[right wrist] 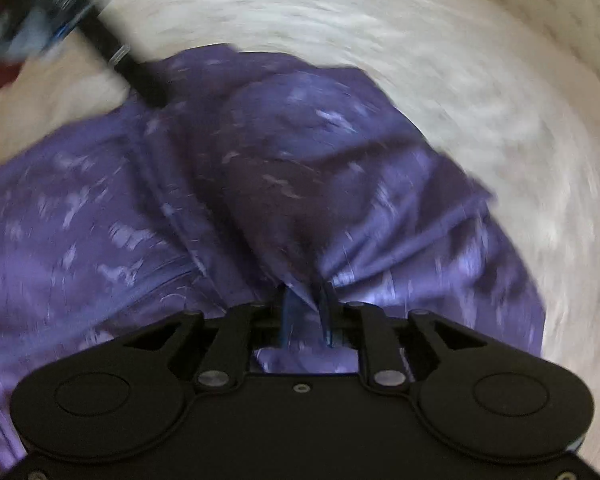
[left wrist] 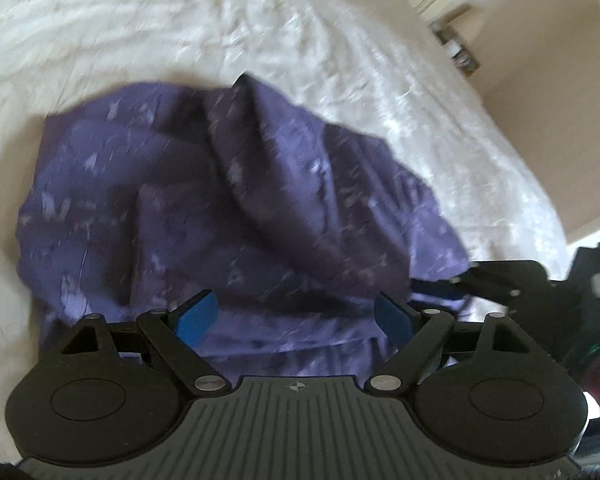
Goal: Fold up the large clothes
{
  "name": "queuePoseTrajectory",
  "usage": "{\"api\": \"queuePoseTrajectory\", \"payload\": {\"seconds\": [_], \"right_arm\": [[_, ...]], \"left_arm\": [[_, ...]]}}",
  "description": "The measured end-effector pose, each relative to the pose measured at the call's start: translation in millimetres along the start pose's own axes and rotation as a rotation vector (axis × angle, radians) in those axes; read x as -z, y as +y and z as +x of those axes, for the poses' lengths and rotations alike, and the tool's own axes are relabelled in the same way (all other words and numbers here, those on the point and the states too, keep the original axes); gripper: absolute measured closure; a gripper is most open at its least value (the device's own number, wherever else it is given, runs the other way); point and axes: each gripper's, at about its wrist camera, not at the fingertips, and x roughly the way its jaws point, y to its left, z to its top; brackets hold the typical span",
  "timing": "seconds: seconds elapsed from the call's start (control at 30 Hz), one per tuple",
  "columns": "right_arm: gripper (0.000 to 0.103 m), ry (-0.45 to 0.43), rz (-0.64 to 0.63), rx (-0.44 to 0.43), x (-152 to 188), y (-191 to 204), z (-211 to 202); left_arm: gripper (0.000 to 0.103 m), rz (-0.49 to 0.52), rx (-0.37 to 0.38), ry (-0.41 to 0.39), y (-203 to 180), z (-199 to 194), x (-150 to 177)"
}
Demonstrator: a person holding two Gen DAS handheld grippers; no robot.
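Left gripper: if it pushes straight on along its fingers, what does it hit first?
Most likely the crumpled purple patterned garment: the left gripper stands open just above it, nothing between. The white quilted bedspread lies beyond. Depth is blurred.

Purple patterned garment [right wrist: 284,184]: motion-blurred, print unreadable, cut off at left edge of right wrist view. Right claw [right wrist: 306,312]: pads mostly buried in bunched cloth. White bedspread [right wrist: 480,92]: smeared. Shelf items [left wrist: 456,46]: too small to tell
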Motion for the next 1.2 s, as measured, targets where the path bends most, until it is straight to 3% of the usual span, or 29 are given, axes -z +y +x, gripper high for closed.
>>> {"api": "queuePoseTrajectory", "payload": {"seconds": [0.1,0.13,0.33,0.5,0.57,0.6,0.63,0.67,0.7,0.73,0.77,0.9,0.97,1.03,1.17,1.2], "right_arm": [[0.044,-0.036,0.308,-0.021,5.6,-26.2,-12.7],[0.041,-0.053,0.405,-0.029,8.4,-34.5,-16.7],[0.039,-0.096,0.807,-0.08,17.5,-67.9,-11.0],[0.03,-0.082,0.999,-0.131,17.9,-81.8,20.0],[0.03,-0.068,1.03,-0.138,16.3,-83.2,30.8],[0.033,-0.069,1.037,-0.143,14.9,-83.9,35.2],[0.042,-0.069,1.041,-0.143,13.1,-84.5,38.2],[0.048,-0.069,1.042,-0.141,11.2,-84.4,38.2],[0.065,-0.067,1.039,-0.136,8.2,-85.1,39.3],[0.073,-0.074,1.034,-0.14,6.0,-82.3,36.1],[0.079,-0.092,1.029,-0.144,3.3,-80.5,30.2],[0.081,-0.224,0.985,-0.184,-5.5,-74.7,-7.4],[0.08,-0.246,1.002,-0.189,1.6,-72.3,-18.3],[0.08,-0.216,1.027,-0.164,14.5,-69.7,-14.2],[0.06,0.005,1.02,-0.034,36.6,-63.2,25.3],[0.06,0.003,1.022,-0.033,40.1,-62.5,27.8]], "left_arm": [[0.018,-0.026,-0.019,-0.008,3.6,6.9,-1.0],[0.018,-0.039,-0.021,-0.013,4.7,7.8,-0.9],[0.021,-0.109,-0.025,-0.063,9.7,20.1,-17.7],[0.032,-0.113,-0.072,-0.03,13.0,47.6,-30.9],[0.041,-0.116,-0.071,-0.013,14.7,60.6,-35.9],[0.053,-0.119,-0.058,0.0,16.1,66.0,-37.2],[0.072,-0.121,-0.04,0.01,17.3,71.5,-38.6],[0.083,-0.117,-0.031,0.005,17.5,72.0,-39.1],[0.089,-0.107,-0.035,-0.009,15.4,70.0,-39.2],[0.095,-0.09,-0.045,-0.03,10.7,64.7,-39.5],[0.096,-0.067,-0.043,-0.06,3.9,56.6,-40.1],[0.097,-0.018,-0.01,-0.178,-16.4,9.3,-33.0],[0.096,-0.041,0.009,-0.192,-14.4,-3.5,-22.8],[0.092,-0.062,-0.01,-0.158,-6.1,0.6,-8.5],[0.081,-0.035,-0.147,-0.012,13.3,39.8,15.5],[0.081,-0.035,-0.152,-0.004,16.5,44.0,18.4]]}}
